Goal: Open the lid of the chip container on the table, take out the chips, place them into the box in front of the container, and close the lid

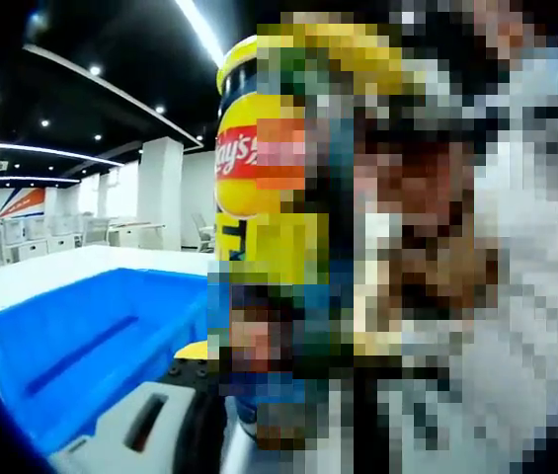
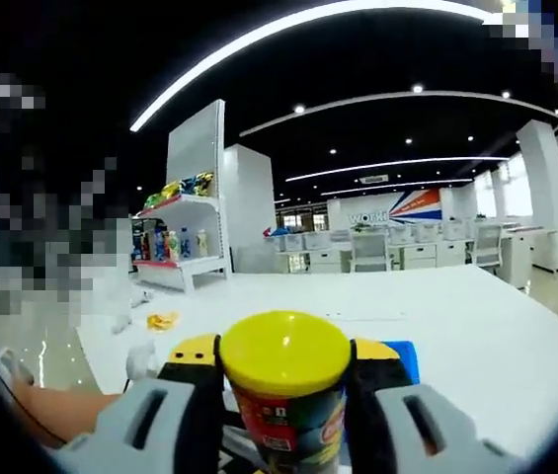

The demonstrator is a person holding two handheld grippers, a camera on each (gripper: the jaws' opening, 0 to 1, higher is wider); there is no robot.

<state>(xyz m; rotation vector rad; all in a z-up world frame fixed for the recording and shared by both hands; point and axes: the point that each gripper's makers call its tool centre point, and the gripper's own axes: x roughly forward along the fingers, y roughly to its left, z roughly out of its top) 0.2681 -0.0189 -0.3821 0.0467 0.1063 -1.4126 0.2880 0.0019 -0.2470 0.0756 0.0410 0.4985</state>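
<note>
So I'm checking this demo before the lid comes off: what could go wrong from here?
The right gripper clamps the chip can just under its yellow lid, so the jaws may get in the way of lifting it. In the left gripper view the can stands very close beside the blue box; a tilt could spill chips outside it.

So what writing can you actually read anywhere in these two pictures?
"ay's" in white on a red patch, on the tall yellow chip can; the start is cut off.
"work" in white letters on the far office wall; the rest is hidden.
The label on the yellow-lidded chip can between the tongs is too blurred to read.
</note>
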